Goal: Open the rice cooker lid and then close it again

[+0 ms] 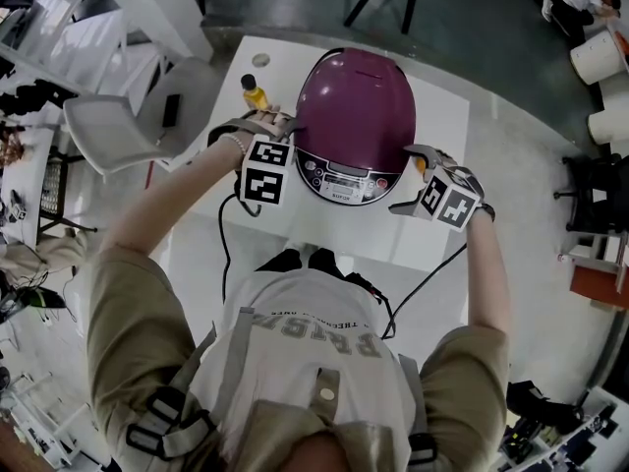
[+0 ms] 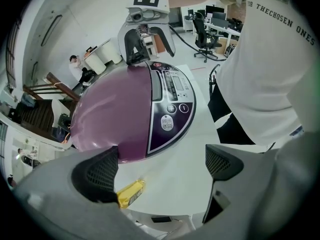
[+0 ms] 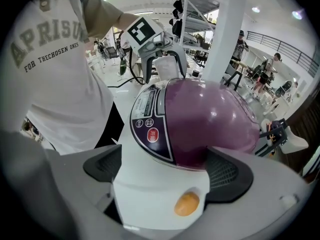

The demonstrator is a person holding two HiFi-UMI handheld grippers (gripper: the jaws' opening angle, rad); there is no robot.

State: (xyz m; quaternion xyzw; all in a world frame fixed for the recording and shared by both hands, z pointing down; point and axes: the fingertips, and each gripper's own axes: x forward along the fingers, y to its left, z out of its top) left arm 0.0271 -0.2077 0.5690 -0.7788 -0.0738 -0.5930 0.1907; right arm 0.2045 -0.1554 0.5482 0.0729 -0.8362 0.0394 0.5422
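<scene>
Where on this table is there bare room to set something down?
Bare: the strip between the control panel of the rice cooker and the near edge of the table, and the table's right side past the right gripper. Crowded: left of the cooker, where the left gripper and a yellow bottle sit close.

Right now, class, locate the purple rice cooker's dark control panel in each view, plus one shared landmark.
Head view: dark control panel centre, below the purple domed lid.
Left gripper view: panel centre, right of the lid.
Right gripper view: panel centre-left, left of the lid.
Shared landmark: the lid.
</scene>
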